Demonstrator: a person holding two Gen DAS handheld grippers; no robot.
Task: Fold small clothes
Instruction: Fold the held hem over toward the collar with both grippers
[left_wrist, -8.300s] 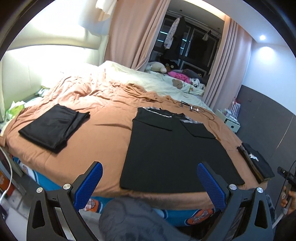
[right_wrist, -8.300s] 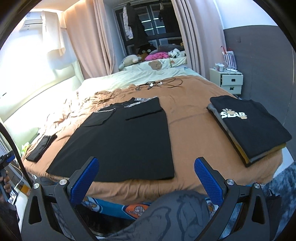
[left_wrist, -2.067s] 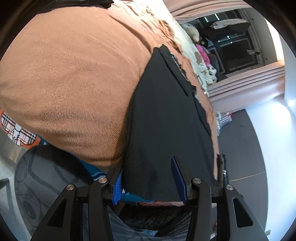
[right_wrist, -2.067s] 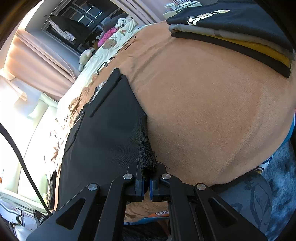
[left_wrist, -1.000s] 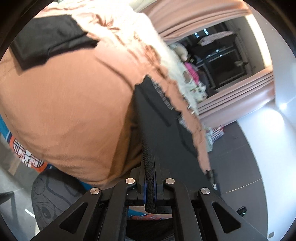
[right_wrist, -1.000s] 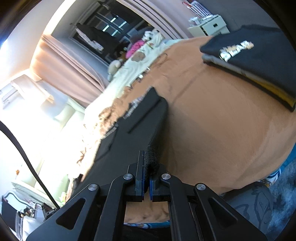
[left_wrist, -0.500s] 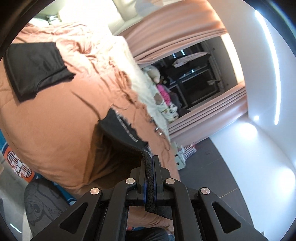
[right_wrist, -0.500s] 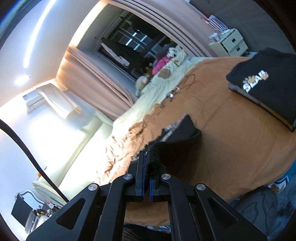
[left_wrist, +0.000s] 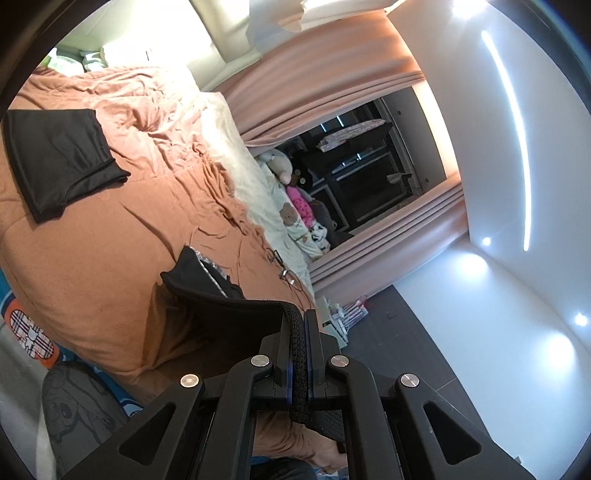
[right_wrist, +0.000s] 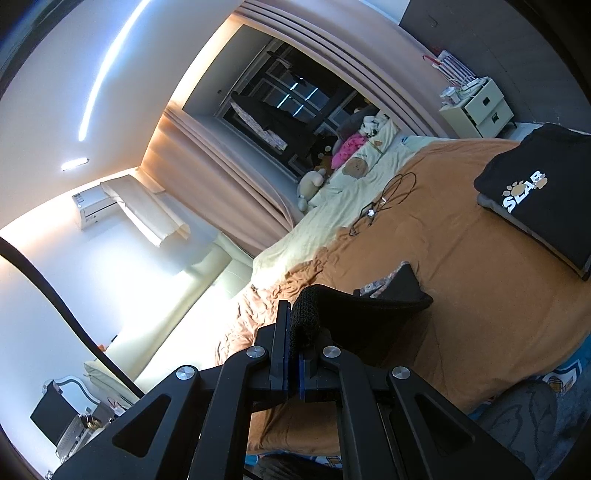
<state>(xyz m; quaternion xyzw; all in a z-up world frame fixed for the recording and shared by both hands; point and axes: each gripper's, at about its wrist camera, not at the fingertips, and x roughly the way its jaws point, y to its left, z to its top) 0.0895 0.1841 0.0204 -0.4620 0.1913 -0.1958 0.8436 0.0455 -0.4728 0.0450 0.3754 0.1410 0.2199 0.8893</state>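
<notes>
A rumpled orange bedspread (left_wrist: 110, 236) covers the bed, stuffed toys (right_wrist: 314, 181) piled by pink curtains (left_wrist: 325, 77). A tangled cable (right_wrist: 384, 199) lies on the cover; a white nightstand (right_wrist: 480, 107) stands beyond.

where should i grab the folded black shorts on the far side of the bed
Grip the black shorts at the corner nearest the bed's foot, coming in low from that side: they lie flat, and that corner has stacked layers to pinch. Both grippers are busy now.
</notes>
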